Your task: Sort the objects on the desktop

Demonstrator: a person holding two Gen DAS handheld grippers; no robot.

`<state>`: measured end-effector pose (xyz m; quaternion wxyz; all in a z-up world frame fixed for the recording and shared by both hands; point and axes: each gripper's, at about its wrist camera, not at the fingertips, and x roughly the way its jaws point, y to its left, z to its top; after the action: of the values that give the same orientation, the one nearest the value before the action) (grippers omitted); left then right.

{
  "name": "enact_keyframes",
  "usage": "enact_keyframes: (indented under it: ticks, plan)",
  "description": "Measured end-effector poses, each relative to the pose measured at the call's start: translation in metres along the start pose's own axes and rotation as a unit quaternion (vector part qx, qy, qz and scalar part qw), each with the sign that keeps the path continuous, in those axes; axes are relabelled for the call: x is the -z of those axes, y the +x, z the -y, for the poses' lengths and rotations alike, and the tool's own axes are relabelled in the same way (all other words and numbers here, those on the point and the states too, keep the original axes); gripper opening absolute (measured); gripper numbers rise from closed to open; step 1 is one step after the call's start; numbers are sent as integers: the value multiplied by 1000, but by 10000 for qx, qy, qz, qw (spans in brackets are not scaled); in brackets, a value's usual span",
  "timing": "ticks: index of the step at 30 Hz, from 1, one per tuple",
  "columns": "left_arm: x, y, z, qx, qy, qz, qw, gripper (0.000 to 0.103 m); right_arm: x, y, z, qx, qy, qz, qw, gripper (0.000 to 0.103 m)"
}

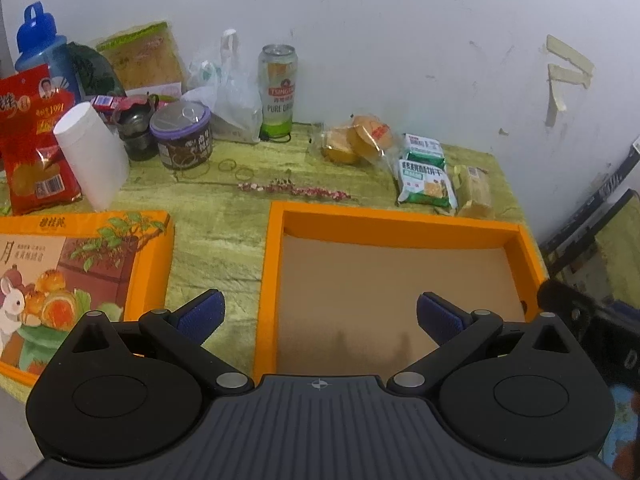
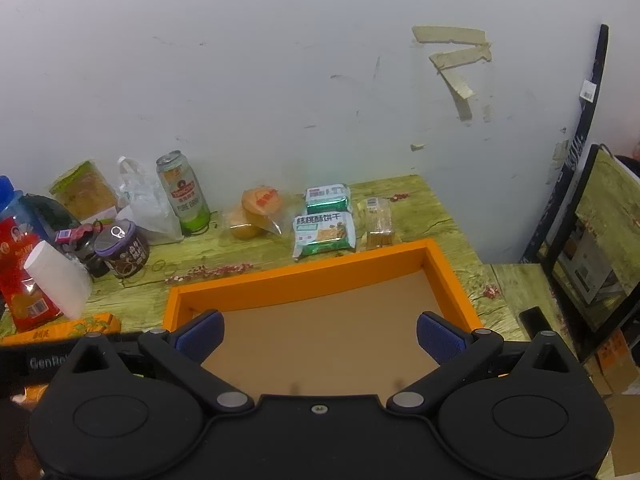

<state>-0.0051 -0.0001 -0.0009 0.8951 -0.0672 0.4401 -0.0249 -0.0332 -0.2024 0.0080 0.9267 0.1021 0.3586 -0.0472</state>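
Both claws are wide open and holding nothing. Left gripper point(image 1: 319, 316) hangs tilted down over the near edge of the orange tray point(image 1: 276, 264), its blue pads point(image 1: 200, 316) spread with only the bare brown tray floor between them. Right gripper point(image 2: 319, 336) is in much the same pose over that tray point(image 2: 452, 280), pads point(image 2: 438, 338) apart, nothing pinched.

So the tray sits on a green wood-grain table point(image 1: 224, 220), pushed toward the right side, and it has nothing in it. Just left of it lies the matching orange lid point(image 1: 80, 272) with a rabbit and mooncakes printed on it, flat, picture side up.

Stuff to sort is lined up behind the tray near the white wall point(image 1: 400, 40): a clear bag of round buns point(image 1: 358, 140), two green biscuit packs point(image 1: 426, 182) one behind the other, and a small clear-wrapped pastry point(image 1: 474, 192) at the right end. All of them are apart from the tray's far rim.

Further left there's a tall green beer can point(image 1: 277, 92) standing upright, a crumpled plastic bag point(image 1: 228, 96), a purple-lidded tub point(image 1: 182, 136), a white cup point(image 1: 92, 152) leaning over, a red snack bag point(image 1: 32, 144) and a blue bottle point(image 1: 40, 44) at the back. A strip of dried pink flowers point(image 1: 292, 190) and some rubber bands point(image 1: 234, 168) lie loose on the table between the tub and the tray.
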Motion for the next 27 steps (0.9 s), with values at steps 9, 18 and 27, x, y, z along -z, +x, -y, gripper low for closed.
enact_keyframes:
  ticks: [9,18,27]
  plan:
    - [10,-7,10,-228,-5,-18,9997,103,-4,0,7,103,-53,73,9999,103]
    - [8,-10,22,-492,292,-38,9984,103,-7,0,4,214,-235,126,9994,103]
    - [10,-4,22,-612,426,-259,9969,103,-3,3,6,220,-254,8,9994,103]
